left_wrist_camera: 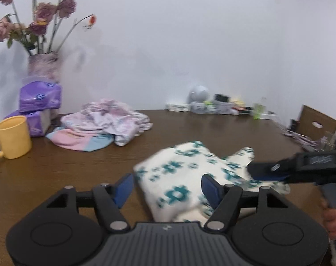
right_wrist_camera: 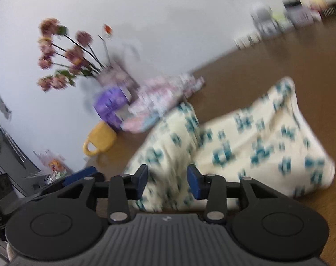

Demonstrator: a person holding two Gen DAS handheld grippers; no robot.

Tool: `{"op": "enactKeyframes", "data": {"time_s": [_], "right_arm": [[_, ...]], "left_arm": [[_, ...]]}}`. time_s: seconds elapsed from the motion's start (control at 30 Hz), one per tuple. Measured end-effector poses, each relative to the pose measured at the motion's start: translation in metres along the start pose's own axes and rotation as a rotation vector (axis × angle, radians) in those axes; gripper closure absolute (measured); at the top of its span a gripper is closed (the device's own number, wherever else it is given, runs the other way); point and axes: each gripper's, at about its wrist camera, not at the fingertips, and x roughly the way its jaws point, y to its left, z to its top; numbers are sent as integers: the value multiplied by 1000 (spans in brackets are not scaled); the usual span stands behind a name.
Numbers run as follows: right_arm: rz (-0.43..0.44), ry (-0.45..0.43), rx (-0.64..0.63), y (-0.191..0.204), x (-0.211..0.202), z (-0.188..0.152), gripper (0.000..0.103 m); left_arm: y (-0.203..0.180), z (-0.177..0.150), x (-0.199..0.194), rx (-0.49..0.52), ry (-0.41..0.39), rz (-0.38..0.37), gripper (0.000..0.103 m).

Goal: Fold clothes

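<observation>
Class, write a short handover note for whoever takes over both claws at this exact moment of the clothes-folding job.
Left claw: jaws wide apart, cream-and-teal garment between them, apparently not pinched.
Right claw: jaws apart around a bunch of the same garment; blur hides whether it grips.
Garment sits bunched on the table, not folded.
A crumpled pile of clothes lies near the back left.
Left to do: fold this garment, then the pile.

Motion blur smears the patterned garment and flowers.
</observation>
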Motion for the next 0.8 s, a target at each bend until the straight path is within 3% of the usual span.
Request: {"op": "enactKeyframes", "data": {"time_s": [0.13,0.2,0.27,0.43,0.5,0.67,0.8], "right_arm": [[2,-18,-9,7,24,21,58],[-52,3,-27,7,41,24,61],[-110,23,-46,5,52,22,70],[-149,46,-64,-6,58,6,74],[-145,45,-69,-7,58,3,74],[-115,23,-88,0,55,21,71],[-117,9,-108,6,70,48,66]], "left_arm": [[1,5,30,-6,64,16,45],[2,2,42,-13,96,0,53],[4,-5,47,-18,118,-27,55],[4,-15,55,-11,170,-51,55],[5,-9,52,-4,151,-58,55],[7,18,51,37,98,-39,53],[18,35,78,-21,142,-14,53]]}}
